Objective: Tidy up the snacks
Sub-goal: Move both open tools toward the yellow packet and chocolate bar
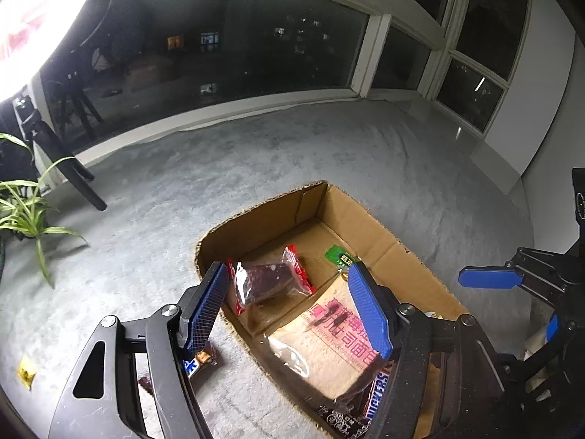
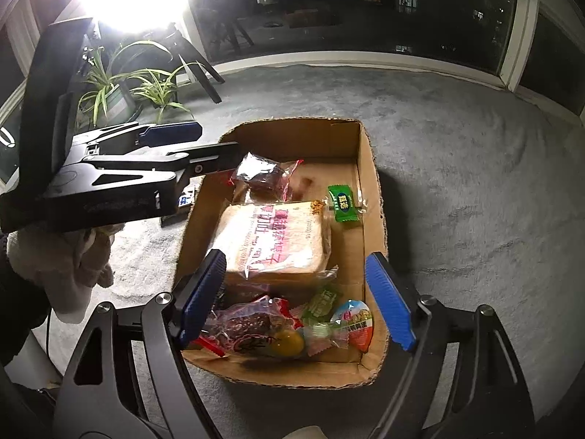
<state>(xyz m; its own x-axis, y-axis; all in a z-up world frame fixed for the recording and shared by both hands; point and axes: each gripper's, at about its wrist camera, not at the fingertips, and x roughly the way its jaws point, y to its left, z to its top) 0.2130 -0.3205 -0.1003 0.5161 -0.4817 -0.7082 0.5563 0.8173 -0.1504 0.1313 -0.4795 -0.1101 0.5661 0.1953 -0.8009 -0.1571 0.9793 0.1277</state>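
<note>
Carpet [image 1: 256, 168]: grey floor covering is carrying everything; no tabletop is showing
Cardboard box [image 2: 373, 197]: is sitting open on the carpet, already taking in most of the snacks
Bread bag [image 2: 278, 241]: is lying flat in the middle of the box, the largest packet
Left gripper [image 1: 289, 311]: is hanging over the box's near-left wall with its jaws standing wide, nothing between the pads
Right gripper [image 2: 296, 300]: is hovering over the box's near end, jaws spread wide and empty
Red-edged clear packet [image 1: 270, 281]: is resting on the box floor beyond the bread
Green sweet [image 2: 343, 203]: is lying beside the bread against the right wall
Progress: judging by the filling box, sorting is running late; a Snickers bar [image 1: 199, 362] is still waiting on the carpet outside, just beside the left wall
View difference: the right wrist is showing the near-end pile, with a surprise egg [image 2: 356, 323]; only the left wrist is showing the yellow scrap [image 1: 26, 371] lying on the carpet
</note>
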